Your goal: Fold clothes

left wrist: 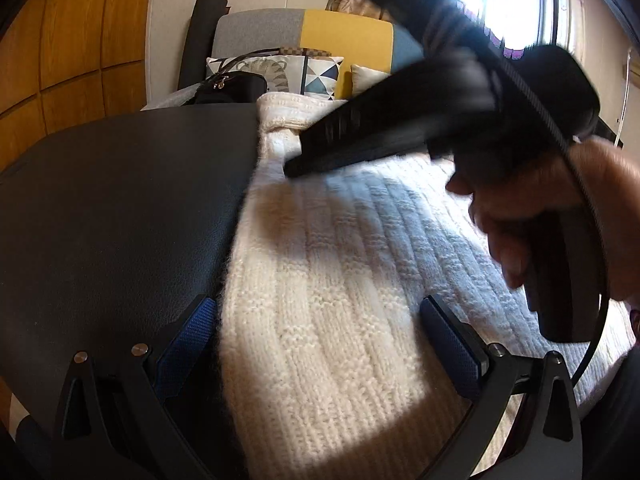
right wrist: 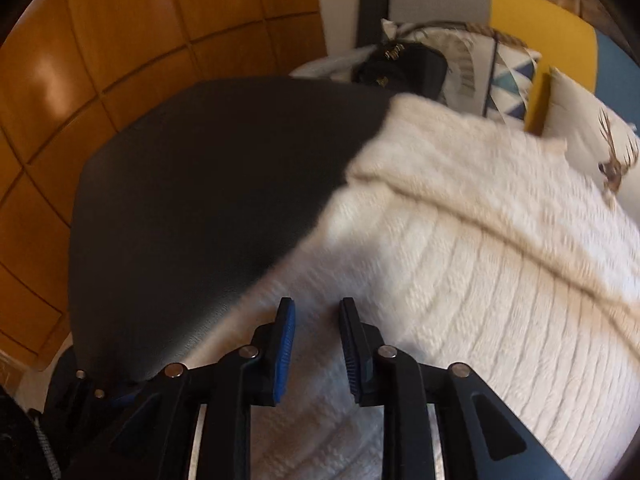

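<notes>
The left tongs (left wrist: 320, 344) stand wide apart over the near end of the cream knitted sweater (left wrist: 340, 280), while the right tongs (right wrist: 316, 344) hover with a narrow gap and nothing between them, near its left edge. Lying on the dark desk (left wrist: 120, 208), the sweater looks thick, soft and floppy, likely to sag and stretch, so a hem or edge is the best hold. Beyond are a cushioned sofa (left wrist: 344, 36) and wooden panelling (left wrist: 80, 40).

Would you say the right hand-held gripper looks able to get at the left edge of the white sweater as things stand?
Probably yes. The right hand-held gripper hangs just above the sweater near its edge on the black table, jaws slightly apart with nothing between them, and nothing blocks the way.
</notes>
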`<state>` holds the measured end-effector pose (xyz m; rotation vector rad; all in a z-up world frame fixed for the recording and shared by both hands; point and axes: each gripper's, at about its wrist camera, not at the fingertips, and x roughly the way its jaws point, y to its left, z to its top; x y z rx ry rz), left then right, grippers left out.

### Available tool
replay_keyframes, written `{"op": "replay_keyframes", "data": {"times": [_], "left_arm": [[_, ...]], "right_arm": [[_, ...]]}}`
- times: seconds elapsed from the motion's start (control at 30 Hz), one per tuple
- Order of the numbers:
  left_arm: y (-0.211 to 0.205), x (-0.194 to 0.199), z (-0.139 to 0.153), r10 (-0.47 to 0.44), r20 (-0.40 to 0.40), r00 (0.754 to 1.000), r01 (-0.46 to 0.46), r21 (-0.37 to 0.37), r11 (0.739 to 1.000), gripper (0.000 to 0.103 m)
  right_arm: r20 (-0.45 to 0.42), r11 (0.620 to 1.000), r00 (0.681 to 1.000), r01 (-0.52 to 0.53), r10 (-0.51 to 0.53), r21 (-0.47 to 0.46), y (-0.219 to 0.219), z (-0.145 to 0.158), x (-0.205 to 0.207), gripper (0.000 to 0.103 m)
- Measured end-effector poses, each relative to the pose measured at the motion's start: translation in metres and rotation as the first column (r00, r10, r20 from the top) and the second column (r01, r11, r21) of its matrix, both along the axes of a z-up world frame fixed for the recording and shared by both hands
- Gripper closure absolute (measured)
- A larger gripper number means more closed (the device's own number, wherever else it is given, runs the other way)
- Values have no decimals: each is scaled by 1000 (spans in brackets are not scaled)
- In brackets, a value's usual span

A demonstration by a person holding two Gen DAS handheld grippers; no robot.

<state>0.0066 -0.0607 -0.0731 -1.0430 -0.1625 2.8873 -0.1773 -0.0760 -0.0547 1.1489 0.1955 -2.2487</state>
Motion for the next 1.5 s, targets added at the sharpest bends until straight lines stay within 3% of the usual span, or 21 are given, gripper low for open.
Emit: {"op": "replay_keyframes", "data": {"times": [0.13, 0.23, 0.5, 0.6, 0.7, 0.83, 1.23, 1.33, 1.5], "left_arm": [[0, 1, 0, 1, -2, 1000, -1, 1, 1000, 0], [0, 1, 0, 2, -3, 1000, -2, 2, 1000, 0], [-1, 0, 0, 5, -4, 1000, -5, 4, 1000, 0], [-2, -1, 0, 7, -4, 1000, -7, 7, 1000, 0], [-2, -1, 0, 10, -5, 1000, -10, 7, 1000, 0], [-3, -1, 0, 9, -5, 1000, -9, 8, 1000, 0], [-1, 3, 1, 10, -5, 1000, -10, 8, 1000, 0], [-3, 3, 0, 11, -7, 1000, -11, 10, 1000, 0], [-3, 2, 0, 16, -12, 1000, -15, 11, 1000, 0]], "right_arm": [[-37, 998, 998, 49, -47, 38, -7, 3, -21, 80], [-50, 991, 998, 41, -35, 125, -24, -8, -42, 83], [-115, 975, 992, -17, 43, 220, -52, -24, -54, 85], [-48, 990, 998, -25, 32, 137, -37, -16, -57, 85], [-49, 999, 999, 24, -23, 29, -19, 0, -54, 85], [-35, 992, 999, 35, -31, 123, -30, -11, -60, 86], [-61, 990, 998, 43, -35, 132, -45, -22, -71, 85], [-76, 985, 997, 42, -30, 167, -48, -11, -60, 77], [-144, 977, 990, 25, 6, 214, -41, 3, -24, 77]]}}
